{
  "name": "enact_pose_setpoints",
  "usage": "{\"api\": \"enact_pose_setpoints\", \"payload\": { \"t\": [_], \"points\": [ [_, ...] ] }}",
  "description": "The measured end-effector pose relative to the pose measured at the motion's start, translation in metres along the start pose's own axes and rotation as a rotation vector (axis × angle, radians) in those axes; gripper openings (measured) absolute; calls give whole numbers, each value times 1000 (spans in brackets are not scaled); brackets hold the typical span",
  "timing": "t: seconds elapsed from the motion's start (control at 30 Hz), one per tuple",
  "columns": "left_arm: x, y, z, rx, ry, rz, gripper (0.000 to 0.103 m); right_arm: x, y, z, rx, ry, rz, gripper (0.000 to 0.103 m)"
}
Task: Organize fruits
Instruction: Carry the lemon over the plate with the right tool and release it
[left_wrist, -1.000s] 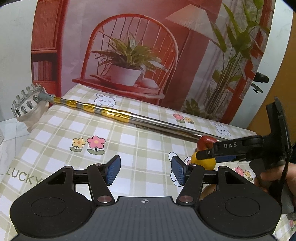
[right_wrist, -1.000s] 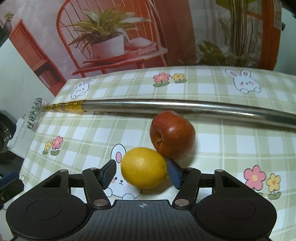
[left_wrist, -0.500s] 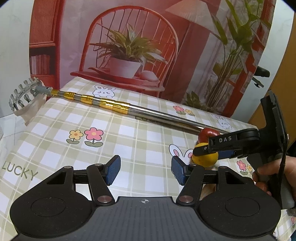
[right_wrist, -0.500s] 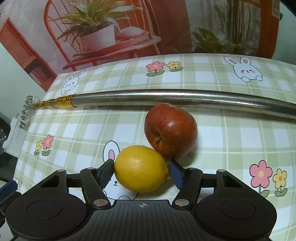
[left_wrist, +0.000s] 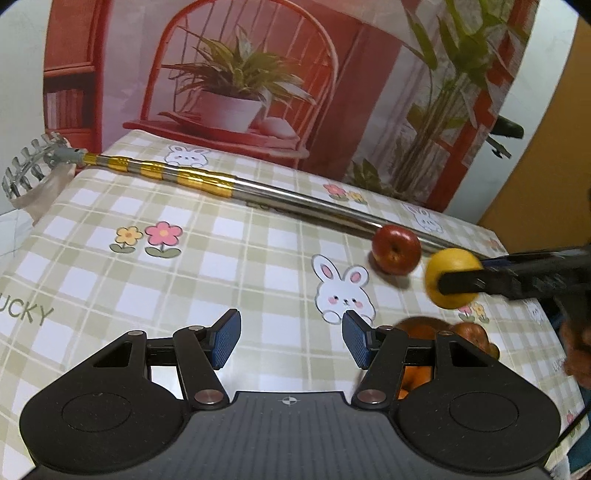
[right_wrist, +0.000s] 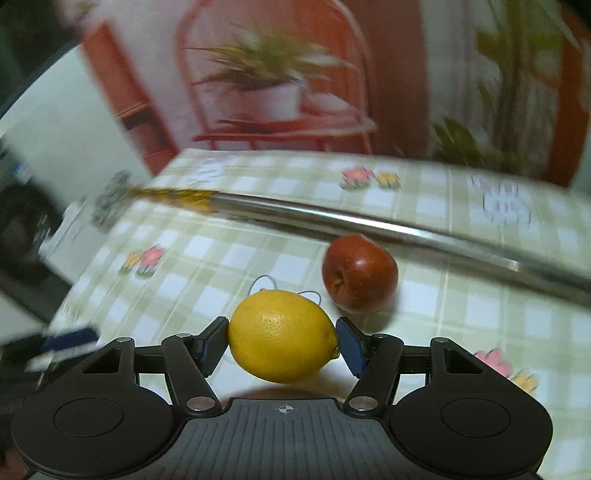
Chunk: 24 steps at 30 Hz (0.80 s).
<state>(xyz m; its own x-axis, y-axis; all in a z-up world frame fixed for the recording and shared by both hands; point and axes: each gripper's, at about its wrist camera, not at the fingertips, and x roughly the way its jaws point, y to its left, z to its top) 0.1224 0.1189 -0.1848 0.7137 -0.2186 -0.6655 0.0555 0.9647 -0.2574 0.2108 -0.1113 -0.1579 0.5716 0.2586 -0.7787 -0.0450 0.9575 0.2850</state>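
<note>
My right gripper (right_wrist: 282, 343) is shut on a yellow lemon (right_wrist: 282, 335) and holds it above the checked tablecloth; from the left wrist view the lemon (left_wrist: 448, 260) hangs in that gripper at the right. A red apple (right_wrist: 359, 274) rests on the cloth just beyond it, against the metal pole; it also shows in the left wrist view (left_wrist: 396, 249). My left gripper (left_wrist: 291, 338) is open and empty over the cloth near a printed rabbit. More orange-brown fruit (left_wrist: 476, 334) lies partly hidden behind its right finger.
A long telescopic metal pole (left_wrist: 295, 201) with a gold section and a wire picker head (left_wrist: 26, 166) lies diagonally across the far part of the table. A printed backdrop stands behind. The table's left edge (left_wrist: 22, 218) is near the picker head.
My right gripper has lifted the lemon off the cloth and drawn it back from the apple, which stays put. The right view is blurred with motion. The left gripper stays open.
</note>
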Motion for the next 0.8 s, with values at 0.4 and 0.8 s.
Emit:
{"api": "enact_pose_setpoints", "payload": {
  "t": [0.4,0.8],
  "points": [
    [-9,-20,-8,43,-11,-31,63,-68,38,-86,-413,-28,-25,59],
    [-8,-27,-20,41,28,-51,63,-63,43,-126,-516,-22,-51,59]
  ]
}}
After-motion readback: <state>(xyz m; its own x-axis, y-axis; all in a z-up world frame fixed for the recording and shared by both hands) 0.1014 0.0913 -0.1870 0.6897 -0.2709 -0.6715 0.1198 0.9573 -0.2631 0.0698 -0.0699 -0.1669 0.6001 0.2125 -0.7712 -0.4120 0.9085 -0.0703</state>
